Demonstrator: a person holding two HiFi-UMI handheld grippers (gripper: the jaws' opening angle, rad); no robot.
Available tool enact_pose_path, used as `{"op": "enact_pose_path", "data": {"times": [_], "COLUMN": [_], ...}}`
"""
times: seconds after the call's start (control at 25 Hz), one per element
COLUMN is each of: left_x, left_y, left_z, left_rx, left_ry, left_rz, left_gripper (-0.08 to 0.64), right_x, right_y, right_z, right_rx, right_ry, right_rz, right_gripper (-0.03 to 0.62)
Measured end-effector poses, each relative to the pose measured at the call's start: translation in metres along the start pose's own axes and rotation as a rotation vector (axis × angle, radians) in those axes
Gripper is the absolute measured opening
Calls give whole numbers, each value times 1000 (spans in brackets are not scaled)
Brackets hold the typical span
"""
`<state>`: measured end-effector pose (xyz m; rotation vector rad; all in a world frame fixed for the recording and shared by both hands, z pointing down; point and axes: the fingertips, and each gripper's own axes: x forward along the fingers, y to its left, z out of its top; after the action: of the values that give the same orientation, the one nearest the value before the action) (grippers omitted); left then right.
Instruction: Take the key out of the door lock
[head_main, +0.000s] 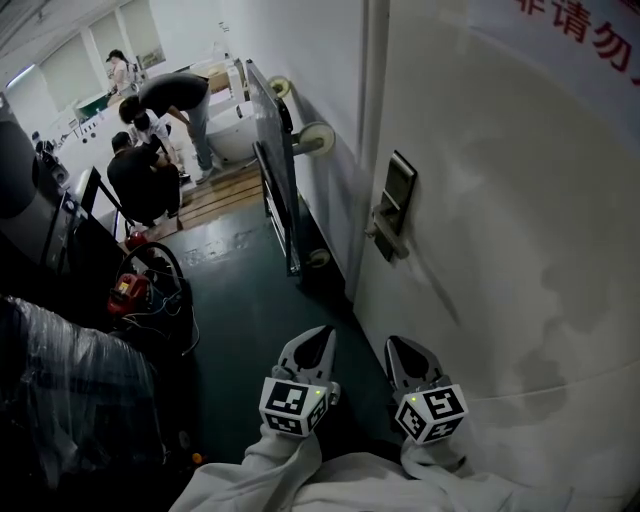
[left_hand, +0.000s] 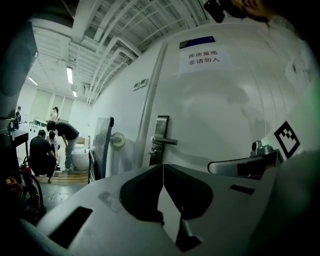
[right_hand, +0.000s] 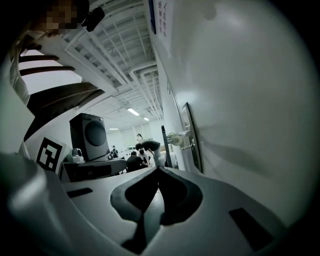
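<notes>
A white door (head_main: 520, 250) fills the right side of the head view. On it are a dark lock plate (head_main: 399, 190) and a lever handle (head_main: 385, 238). The key is too small to make out in any view. Both grippers hang low in front of the door, well short of the lock. My left gripper (head_main: 320, 336) is shut and holds nothing. Beside it, closer to the door, my right gripper (head_main: 398, 346) is also shut and holds nothing. The left gripper view shows the lock plate (left_hand: 161, 131) straight beyond the closed tips of my left gripper (left_hand: 163, 166). The right gripper view shows the lock plate (right_hand: 191, 140) edge-on, beyond my right gripper (right_hand: 158, 169).
A wheeled panel cart (head_main: 272, 160) leans on the wall just left of the door. Several people (head_main: 150, 150) work around a white appliance at the far back left. A red tool with cables (head_main: 128, 292) and a plastic-wrapped bulk (head_main: 60, 390) stand on the dark floor at left.
</notes>
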<state>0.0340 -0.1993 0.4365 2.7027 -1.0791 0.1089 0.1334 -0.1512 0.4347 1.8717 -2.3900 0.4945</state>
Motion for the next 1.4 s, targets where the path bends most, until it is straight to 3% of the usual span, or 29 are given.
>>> {"op": "enact_pose_path", "data": {"times": [0.36, 0.56, 0.72, 0.84, 1.08, 1.16, 1.24, 1.4], "left_x": [64, 90, 104, 116, 146, 158, 172, 197], "left_y": [50, 59, 59, 56, 61, 61, 61, 61], "left_z": [8, 10, 12, 11, 7, 7, 5, 2], "left_rx": [12, 22, -18, -140, -609, -699, -763, -888], "left_ry": [17, 23, 33, 56, 79, 83, 89, 92], "left_rz": [-99, -175, -220, -284, -387, -417, -437, -421], "left_gripper": [14, 14, 14, 14, 17, 48, 132, 146], "right_x": [65, 84, 84, 86, 97, 101, 104, 104], "right_y": [-19, -27, -33, -38, -43, -44, -46, -52], "right_z": [8, 5, 8, 11, 17, 18, 18, 18], "right_rx": [27, 66, 69, 77, 70, 68, 62, 51], "right_ry": [-10, -14, -11, -13, 4, 7, 16, 37], "right_rz": [-79, -133, -177, -191, -181, -174, -161, -146], "right_gripper": [52, 52, 52, 52, 52, 52, 52, 52]}}
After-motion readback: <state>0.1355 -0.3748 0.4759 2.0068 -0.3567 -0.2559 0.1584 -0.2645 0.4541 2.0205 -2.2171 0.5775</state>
